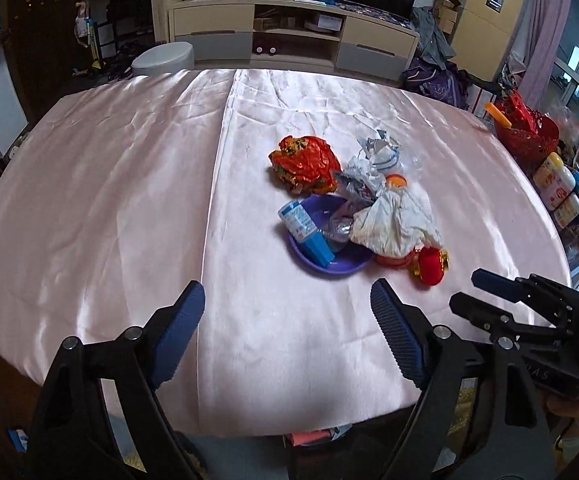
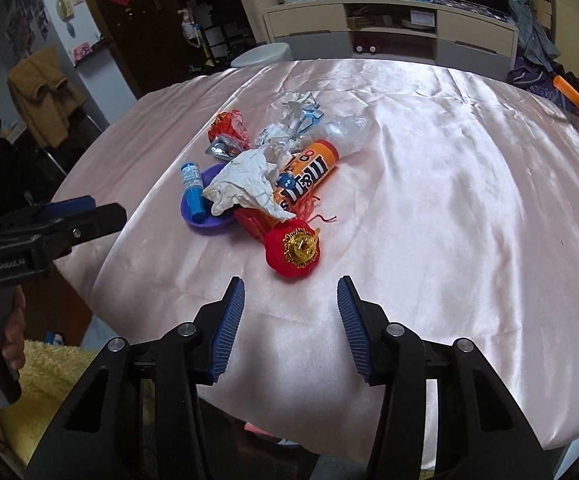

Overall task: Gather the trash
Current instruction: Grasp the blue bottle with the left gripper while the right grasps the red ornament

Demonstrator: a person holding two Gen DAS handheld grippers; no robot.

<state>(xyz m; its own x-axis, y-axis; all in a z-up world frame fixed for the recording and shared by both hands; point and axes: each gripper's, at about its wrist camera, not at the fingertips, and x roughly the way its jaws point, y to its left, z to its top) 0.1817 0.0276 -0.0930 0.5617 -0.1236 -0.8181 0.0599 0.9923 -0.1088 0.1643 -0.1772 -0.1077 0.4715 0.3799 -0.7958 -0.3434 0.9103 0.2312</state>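
Note:
A pile of trash lies mid-table around a purple bowl [image 1: 341, 268] [image 2: 205, 220]. In the bowl leans a blue tube [image 1: 305, 230] [image 2: 192, 190]. A crumpled white tissue [image 1: 393, 224] [image 2: 245, 188] lies over the bowl's edge. Around it are a red foil wrapper [image 1: 305, 162] [image 2: 229, 126], crumpled silver-white paper [image 1: 377, 148] [image 2: 297, 114], an orange M&M's tube [image 2: 309, 170], a clear plastic bottle [image 2: 345, 130] and a red-gold ornament [image 1: 431, 266] [image 2: 295, 250]. My left gripper [image 1: 287, 300] is open and empty before the bowl. My right gripper [image 2: 291, 288] is open and empty just short of the ornament.
The table wears a shiny pink cloth [image 1: 129, 200] [image 2: 469, 200]. A red basket [image 1: 525, 132] and yellow-white bottles [image 1: 557, 180] stand past its right edge. A TV cabinet [image 1: 289, 40] and a grey stool [image 1: 165, 58] stand behind the table. Each gripper shows in the other's view: right [image 1: 501, 300], left [image 2: 69, 216].

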